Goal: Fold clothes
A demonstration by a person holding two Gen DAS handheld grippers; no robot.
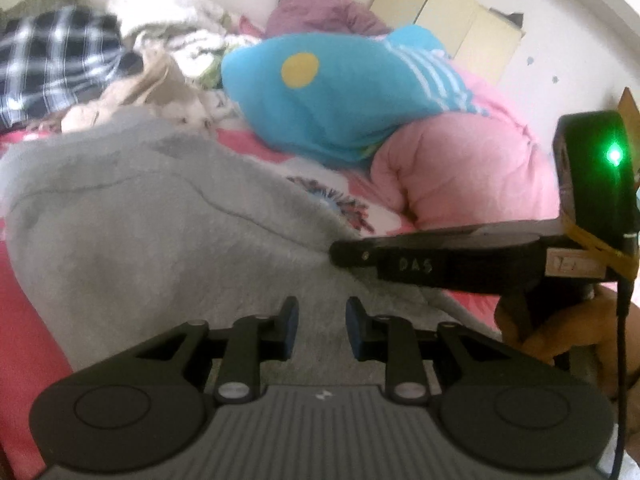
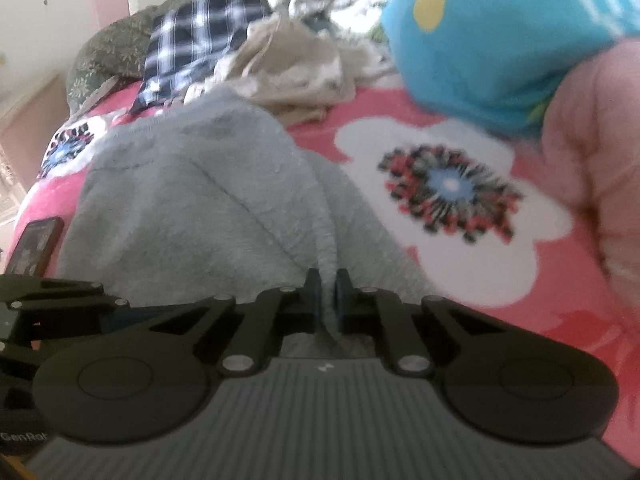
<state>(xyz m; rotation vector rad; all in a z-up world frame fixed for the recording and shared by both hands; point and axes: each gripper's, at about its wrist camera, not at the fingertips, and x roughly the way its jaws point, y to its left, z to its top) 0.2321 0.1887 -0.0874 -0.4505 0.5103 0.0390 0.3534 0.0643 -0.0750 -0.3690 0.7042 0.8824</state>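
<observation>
A grey fleece garment (image 1: pixel 140 216) lies on the pink flowered bedspread (image 1: pixel 320 188); it also shows in the right wrist view (image 2: pixel 192 200). My left gripper (image 1: pixel 322 328) is open just above the garment's near edge, with nothing between its pads. My right gripper (image 2: pixel 328 296) is shut on a fold of the grey garment at its near right edge. In the left wrist view the right gripper (image 1: pixel 340 254) reaches in from the right with its tip on the same garment.
A heap of clothes lies at the far side: a dark plaid shirt (image 1: pixel 52 64), beige cloth (image 1: pixel 160 88), a blue garment with a yellow dot (image 1: pixel 320 92) and a pink quilt (image 1: pixel 460 168). A person (image 1: pixel 316 8) lies beyond. A phone (image 2: pixel 36 246) lies at the left.
</observation>
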